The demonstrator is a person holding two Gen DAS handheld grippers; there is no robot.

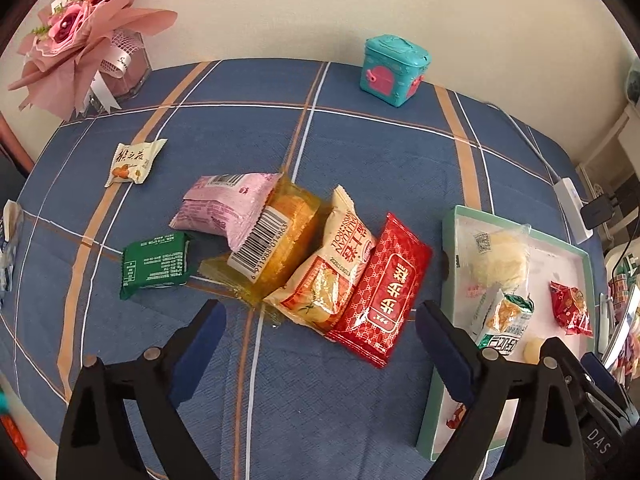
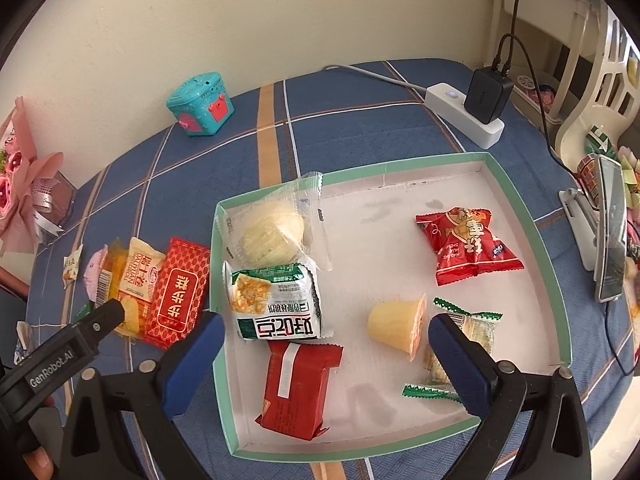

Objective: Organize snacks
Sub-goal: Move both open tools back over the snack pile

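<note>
A loose pile of snacks lies on the blue checked cloth: a pink packet (image 1: 224, 204), a clear-wrapped yellow cake (image 1: 280, 240), an orange-yellow packet (image 1: 332, 276) and a red packet (image 1: 384, 288). A green packet (image 1: 156, 264) and a small white packet (image 1: 134, 162) lie apart to the left. My left gripper (image 1: 320, 312) hangs open just short of the pile, touching nothing. The green-rimmed white tray (image 2: 520, 208) holds a clear-wrapped pastry (image 2: 272, 232), a green-white packet (image 2: 276, 300), a red block packet (image 2: 300, 388), a jelly cup (image 2: 396, 324) and a red bag (image 2: 468, 244). My right gripper (image 2: 325, 324) stands open above the tray, holding nothing.
A teal toy box (image 1: 394, 68) and a pink bouquet (image 1: 80, 36) stand at the back by the wall. A white power strip with a black charger (image 2: 476, 108) and a phone on a stand (image 2: 608, 236) sit right of the tray. More wrappers lie at the far left edge (image 1: 10, 240).
</note>
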